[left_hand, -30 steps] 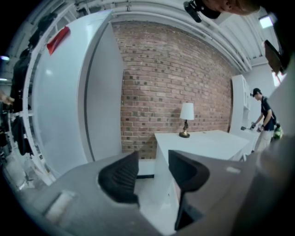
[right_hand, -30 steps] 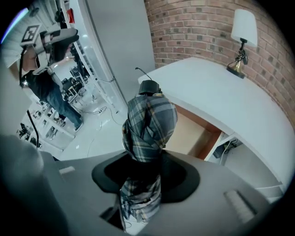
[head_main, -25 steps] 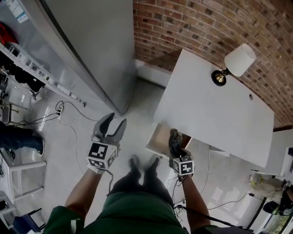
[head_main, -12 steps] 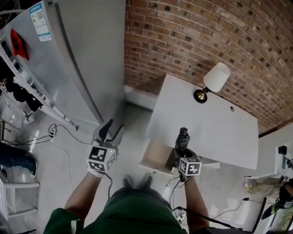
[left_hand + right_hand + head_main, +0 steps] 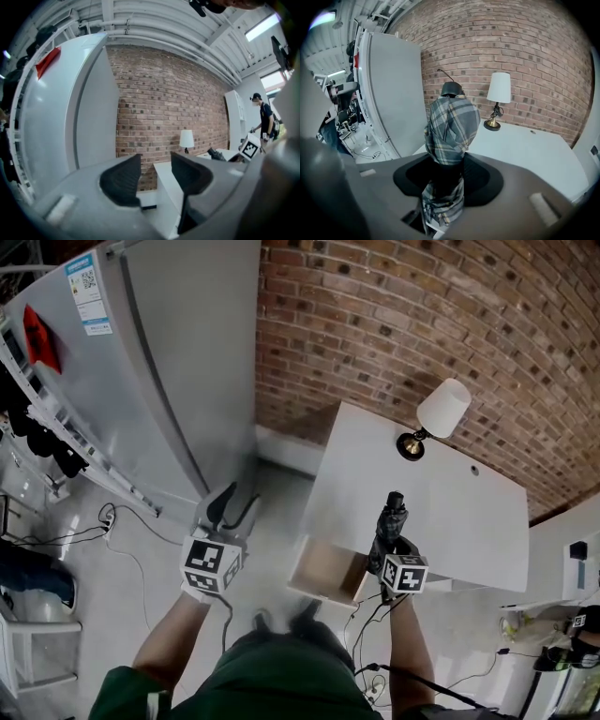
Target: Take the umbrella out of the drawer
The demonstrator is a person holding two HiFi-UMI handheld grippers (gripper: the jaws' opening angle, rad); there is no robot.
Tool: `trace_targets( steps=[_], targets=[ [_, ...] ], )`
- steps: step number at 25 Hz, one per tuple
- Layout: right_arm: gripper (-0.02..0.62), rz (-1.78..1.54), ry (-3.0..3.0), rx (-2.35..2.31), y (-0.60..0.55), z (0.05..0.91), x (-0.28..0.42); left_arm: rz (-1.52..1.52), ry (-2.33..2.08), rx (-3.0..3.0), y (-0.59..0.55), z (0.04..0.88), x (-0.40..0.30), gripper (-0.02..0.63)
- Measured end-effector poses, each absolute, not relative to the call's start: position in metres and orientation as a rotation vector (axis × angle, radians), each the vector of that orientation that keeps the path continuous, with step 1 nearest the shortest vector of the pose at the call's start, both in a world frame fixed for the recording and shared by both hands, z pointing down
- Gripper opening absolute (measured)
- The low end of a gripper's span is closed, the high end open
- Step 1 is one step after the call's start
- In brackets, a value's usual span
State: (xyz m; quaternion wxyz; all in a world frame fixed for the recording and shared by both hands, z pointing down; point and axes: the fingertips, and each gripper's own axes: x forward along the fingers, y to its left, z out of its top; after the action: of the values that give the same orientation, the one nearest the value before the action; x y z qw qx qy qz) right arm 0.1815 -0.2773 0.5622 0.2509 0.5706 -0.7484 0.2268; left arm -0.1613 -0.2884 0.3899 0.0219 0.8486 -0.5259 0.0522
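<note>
A folded grey plaid umbrella [image 5: 451,129] with a black tip stands up between the jaws of my right gripper [image 5: 447,177], which is shut on it. In the head view the umbrella [image 5: 390,518] is held above the white table top [image 5: 450,512], and my right gripper [image 5: 392,545] sits just over the open wooden drawer [image 5: 325,570] at the table's near edge. My left gripper [image 5: 230,509] hangs open and empty to the left, over the floor; its dark pads [image 5: 123,180] are apart with only the room between them.
A lamp [image 5: 439,413] with a white shade stands at the table's far side by the brick wall [image 5: 422,324]. A tall grey cabinet [image 5: 169,381] rises at the left. Cables [image 5: 122,517] lie on the floor. A person [image 5: 263,117] stands far right.
My right gripper has risen with the umbrella, from down in the drawer to above the table top. My left gripper has lifted a little. The head view has tilted up toward the wall.
</note>
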Motion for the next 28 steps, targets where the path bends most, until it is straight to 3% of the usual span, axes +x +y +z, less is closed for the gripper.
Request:
trace_targets(
  steps=[10,28],
  targets=[
    [0.173,0.646,-1.928,1.522,-0.358,0.601,0.258,0.233,-1.717,2.538,-0.343,0.404,-0.142,0.202],
    [0.174,0.805,-1.602,1.382,-0.463,0.699,0.444,0.36,-1.703,2.46,-0.45,0.449,-0.041,0.202]
  ],
)
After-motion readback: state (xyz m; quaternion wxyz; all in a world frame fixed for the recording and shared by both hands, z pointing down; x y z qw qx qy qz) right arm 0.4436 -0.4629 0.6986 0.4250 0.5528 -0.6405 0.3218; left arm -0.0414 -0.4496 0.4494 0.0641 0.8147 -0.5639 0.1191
